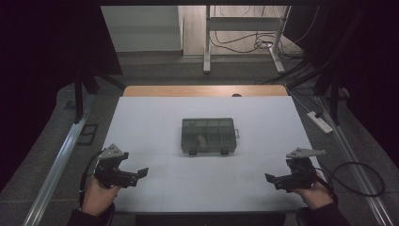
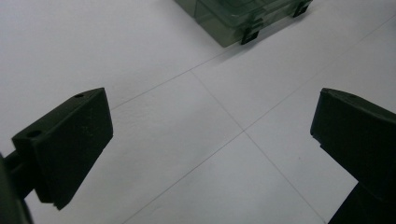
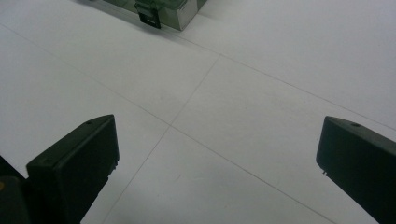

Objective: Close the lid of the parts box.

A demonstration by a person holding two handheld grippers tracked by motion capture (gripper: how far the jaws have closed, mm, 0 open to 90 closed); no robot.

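A: From the high view — clear compartment box, lid closed, mid-table on the white table. Left gripper and right gripper low at either side, well apart from it.

B: Left gripper view?

A: Jaws spread wide, nothing between — box corner up ahead.

B: And the right gripper view?

A: Same there: gaping wide, holding nothing, box latch at the top edge.

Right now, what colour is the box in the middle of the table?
The box is see-through smoky grey-green, with black latches; it shows best in the high view.
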